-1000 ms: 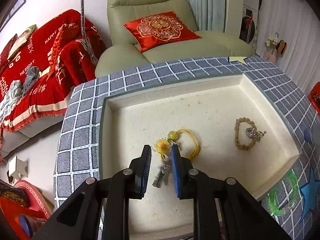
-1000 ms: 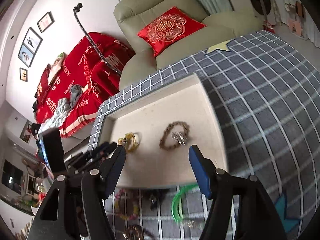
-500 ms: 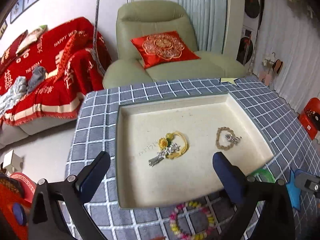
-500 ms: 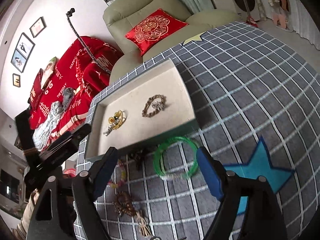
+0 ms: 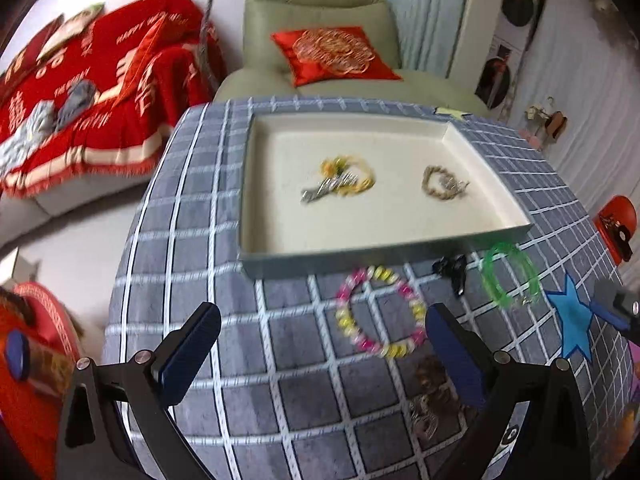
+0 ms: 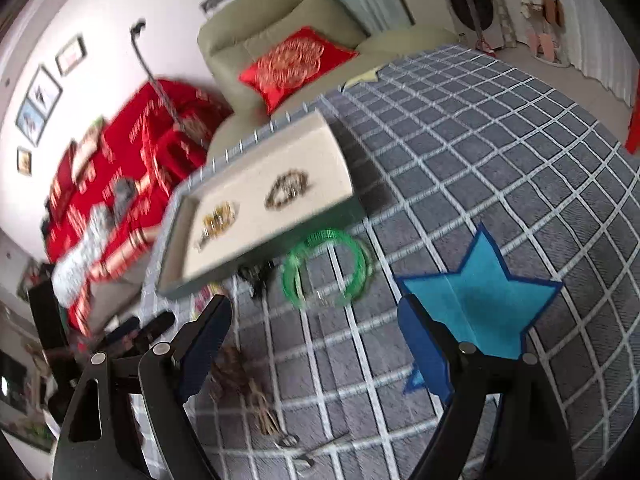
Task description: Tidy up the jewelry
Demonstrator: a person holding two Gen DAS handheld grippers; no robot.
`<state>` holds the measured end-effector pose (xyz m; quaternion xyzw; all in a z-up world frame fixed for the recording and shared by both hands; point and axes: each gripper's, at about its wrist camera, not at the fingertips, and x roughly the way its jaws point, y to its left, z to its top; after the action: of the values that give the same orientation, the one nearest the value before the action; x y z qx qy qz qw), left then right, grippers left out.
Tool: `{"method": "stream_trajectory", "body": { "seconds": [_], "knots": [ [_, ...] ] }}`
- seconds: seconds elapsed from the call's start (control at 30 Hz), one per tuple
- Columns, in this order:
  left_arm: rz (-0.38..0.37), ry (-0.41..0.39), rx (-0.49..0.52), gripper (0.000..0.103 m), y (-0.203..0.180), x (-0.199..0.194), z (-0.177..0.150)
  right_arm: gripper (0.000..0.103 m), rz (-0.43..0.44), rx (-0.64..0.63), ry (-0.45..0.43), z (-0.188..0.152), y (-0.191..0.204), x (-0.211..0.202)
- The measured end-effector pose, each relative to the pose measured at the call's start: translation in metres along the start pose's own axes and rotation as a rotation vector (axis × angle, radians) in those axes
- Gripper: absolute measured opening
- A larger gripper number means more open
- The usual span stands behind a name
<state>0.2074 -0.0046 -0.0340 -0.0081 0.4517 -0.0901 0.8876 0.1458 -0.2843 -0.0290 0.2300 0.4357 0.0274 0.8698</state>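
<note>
**Both grippers drawn back from the tray, jaws wide and empty**

Since a second ago the left gripper has let go of the yellow cord bracelet, pulled back out of the tray and now hangs over the grey checked tablecloth in front of it. Its jaws have just been opening and stand at their widest, with nothing between them. The right gripper has also drawn back toward the near side of the cloth; its jaws have just been opening too, and stand wide and empty.

On the cloth, the cream-lined tray holds two pieces: the yellow cord bracelet with its silver charm toward the left, and a brown beaded bracelet to its right, apart from each other. A blue star patch lies on the cloth just beyond the right gripper. Just in front of the tray lie a pink and yellow bead bracelet, a green bangle and, between them, a small black piece.
</note>
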Motion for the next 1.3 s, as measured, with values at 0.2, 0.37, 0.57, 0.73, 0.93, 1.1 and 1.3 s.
{"method": "stream_trajectory", "body": {
  "seconds": [0.2, 0.37, 0.57, 0.73, 0.93, 1.1, 1.3],
  "knots": [
    [0.006, 0.046, -0.064, 0.103, 0.01, 0.008, -0.008, 0.087, -0.027, -0.008, 0.083, -0.016, -0.006, 0.008],
    [0.02, 0.09, -0.091, 0.103, 0.011, 0.019, -0.008, 0.087, -0.091, -0.015, 0.096, -0.019, -0.012, 0.011],
    [0.065, 0.123, -0.095, 0.103, 0.006, 0.033, -0.008, 0.087, -0.149, -0.026, 0.087, -0.01, -0.015, 0.014],
    [0.056, 0.152, -0.128, 0.103, 0.008, 0.042, -0.008, 0.087, -0.175, -0.049, 0.096, 0.001, -0.016, 0.024],
    [0.082, 0.171, -0.125, 0.103, 0.005, 0.05, -0.007, 0.087, -0.192, -0.067, 0.102, 0.022, -0.014, 0.04],
    [0.103, 0.173, -0.106, 0.103, 0.001, 0.053, -0.006, 0.087, -0.218, -0.113, 0.135, 0.033, -0.007, 0.06],
    [0.116, 0.172, -0.084, 0.103, -0.006, 0.055, -0.005, 0.079, -0.27, -0.172, 0.16, 0.036, 0.002, 0.081]
  ]
}}
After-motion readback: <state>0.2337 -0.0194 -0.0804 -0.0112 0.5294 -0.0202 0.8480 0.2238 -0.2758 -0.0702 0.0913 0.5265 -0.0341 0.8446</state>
